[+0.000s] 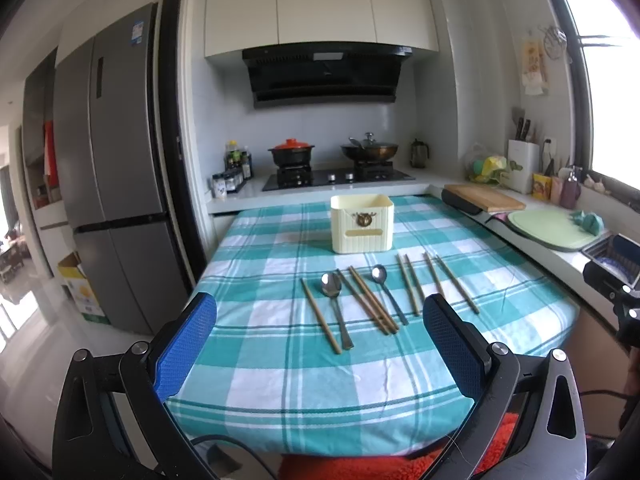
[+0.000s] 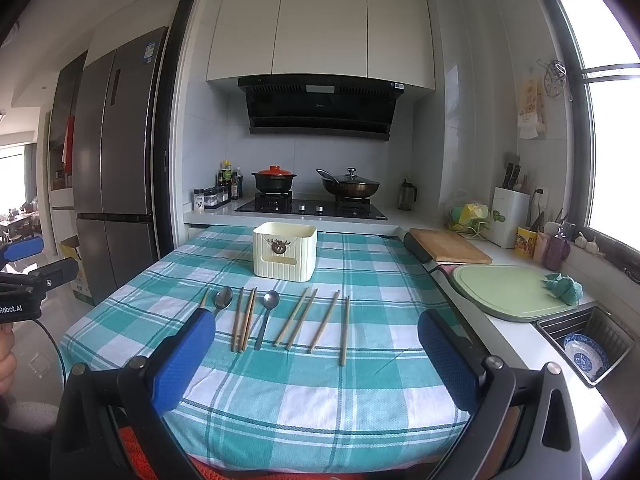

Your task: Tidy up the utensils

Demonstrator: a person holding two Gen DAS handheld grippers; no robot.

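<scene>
Utensils [image 2: 276, 320]: right view alone shows sink [image 2: 624, 322] (bowl [image 2: 586, 354] inside).

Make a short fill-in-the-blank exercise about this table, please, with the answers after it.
1. Among the chopsticks on the table lie ___ metal spoons.
2. The cream holder stands ___ the row of utensils, toward the stove.
3. The tablecloth is checked in white and ___.
4. Both the left hand-held gripper and the right hand-held gripper are ___.

Answers: two; behind; teal; open
</scene>
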